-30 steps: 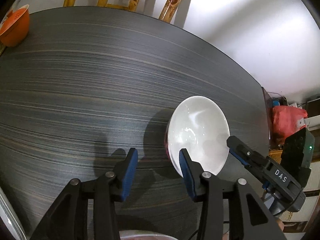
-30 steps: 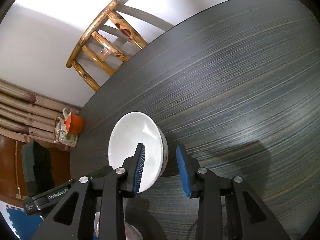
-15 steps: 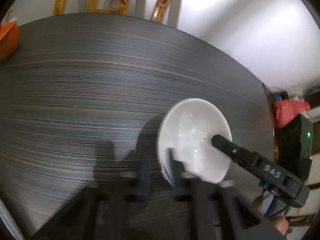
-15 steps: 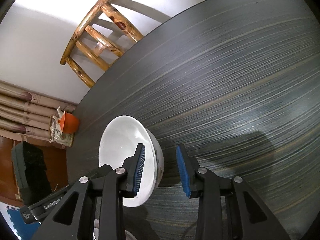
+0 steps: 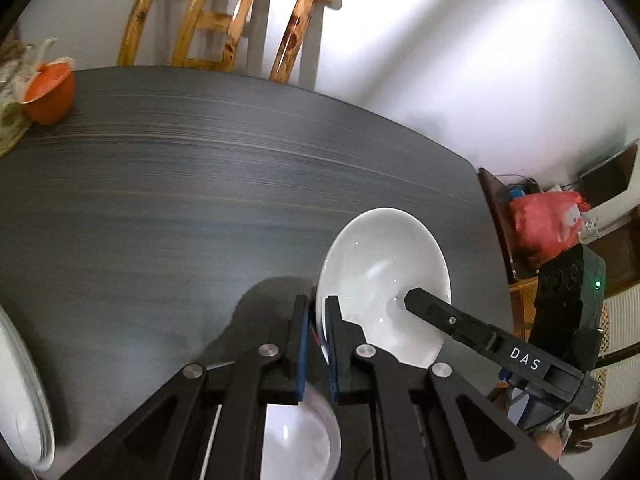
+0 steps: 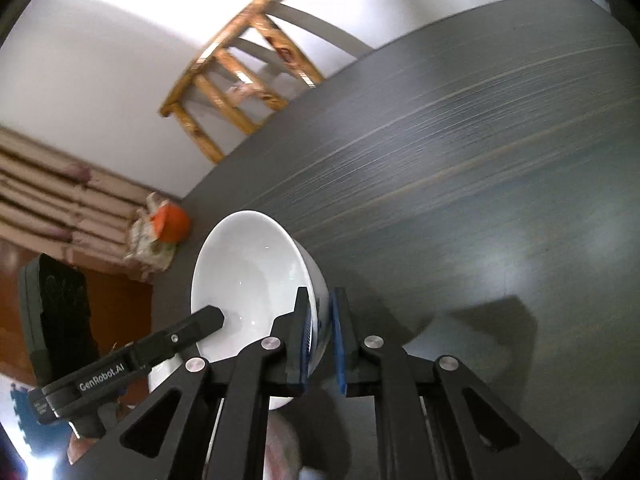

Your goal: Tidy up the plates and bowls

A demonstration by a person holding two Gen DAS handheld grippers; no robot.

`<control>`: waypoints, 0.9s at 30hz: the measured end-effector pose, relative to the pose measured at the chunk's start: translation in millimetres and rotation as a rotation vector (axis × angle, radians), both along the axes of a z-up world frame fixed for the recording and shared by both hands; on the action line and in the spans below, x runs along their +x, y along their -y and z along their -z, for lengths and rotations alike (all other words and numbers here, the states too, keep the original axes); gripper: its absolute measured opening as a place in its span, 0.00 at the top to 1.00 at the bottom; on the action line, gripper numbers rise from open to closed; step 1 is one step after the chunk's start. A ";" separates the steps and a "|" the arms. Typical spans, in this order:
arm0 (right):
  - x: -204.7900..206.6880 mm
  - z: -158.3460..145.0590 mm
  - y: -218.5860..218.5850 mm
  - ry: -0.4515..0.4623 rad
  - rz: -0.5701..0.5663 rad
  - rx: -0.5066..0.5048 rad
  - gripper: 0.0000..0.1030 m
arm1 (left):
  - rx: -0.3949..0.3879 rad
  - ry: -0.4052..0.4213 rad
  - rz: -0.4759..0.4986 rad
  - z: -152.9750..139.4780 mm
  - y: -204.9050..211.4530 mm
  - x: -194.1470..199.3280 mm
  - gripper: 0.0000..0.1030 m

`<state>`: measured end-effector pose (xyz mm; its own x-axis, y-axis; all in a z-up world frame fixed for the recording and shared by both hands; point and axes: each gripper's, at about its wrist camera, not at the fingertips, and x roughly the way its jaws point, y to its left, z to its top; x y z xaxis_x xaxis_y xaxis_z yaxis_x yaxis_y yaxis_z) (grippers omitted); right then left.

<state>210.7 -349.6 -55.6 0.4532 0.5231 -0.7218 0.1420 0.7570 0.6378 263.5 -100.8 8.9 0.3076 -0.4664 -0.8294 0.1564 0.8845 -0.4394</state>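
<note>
A white bowl (image 5: pixel 380 264) hangs tilted above the dark table (image 5: pixel 160 200), held from both sides. My left gripper (image 5: pixel 316 312) is shut on its left rim, one blue pad inside and one outside. My right gripper (image 6: pixel 320 304) is shut on the opposite rim of the bowl (image 6: pixel 248 272), whose outer wall shows a blue pattern. The right gripper's inner finger (image 5: pixel 428 304) reaches into the bowl in the left wrist view. Below the left gripper lies another pale bowl (image 5: pixel 304 440), partly hidden. A white plate (image 5: pixel 20 392) shows at the left edge.
An orange bowl (image 5: pixel 50 92) sits on a patterned cloth at the table's far left corner. A wooden chair (image 5: pixel 228 20) stands behind the table. A red bag (image 5: pixel 548 228) lies on a side cabinet beyond the table's right edge.
Both grippers have closed on the bowl's rim, the left first and the right after. The bowl has come up off the table, and its shadow now lies apart from it.
</note>
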 end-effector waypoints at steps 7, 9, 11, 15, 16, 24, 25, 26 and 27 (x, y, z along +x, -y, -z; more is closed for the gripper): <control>-53.7 -26.0 -30.0 0.016 -0.058 0.027 0.88 | 0.006 0.004 -0.042 -7.6 -39.6 -58.9 0.93; -67.5 -28.5 -42.9 0.017 -0.080 0.020 0.88 | 0.011 0.002 -0.058 -3.8 -47.5 -72.7 0.93; -78.5 -27.2 -53.2 0.008 -0.094 0.019 0.87 | 0.029 0.003 -0.063 1.9 -53.6 -84.3 0.93; -95.7 -19.9 -68.7 -0.011 -0.113 0.017 0.87 | 0.030 -0.016 -0.087 16.5 -68.7 -99.2 0.93; -97.5 -17.1 -71.8 -0.019 -0.116 0.014 0.87 | 0.032 -0.017 -0.090 19.0 -70.4 -101.1 0.93; -106.7 -7.5 -89.8 -0.040 -0.135 -0.038 0.87 | 0.067 -0.009 -0.096 32.1 -74.0 -110.8 0.93; -107.2 -6.7 -90.9 -0.042 -0.134 -0.042 0.87 | 0.071 -0.012 -0.095 33.6 -73.2 -110.2 0.93; -107.2 -6.3 -92.9 -0.043 -0.134 -0.048 0.87 | 0.072 -0.016 -0.095 35.0 -73.4 -109.8 0.93; -106.6 -5.7 -93.9 -0.043 -0.135 -0.052 0.87 | 0.071 -0.021 -0.095 37.2 -74.0 -109.2 0.93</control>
<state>104.1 -255.7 -49.9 0.3492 0.5388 -0.7667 0.0626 0.8029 0.5928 154.3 -26.8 -28.3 0.3295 -0.3756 -0.8662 0.0615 0.9240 -0.3773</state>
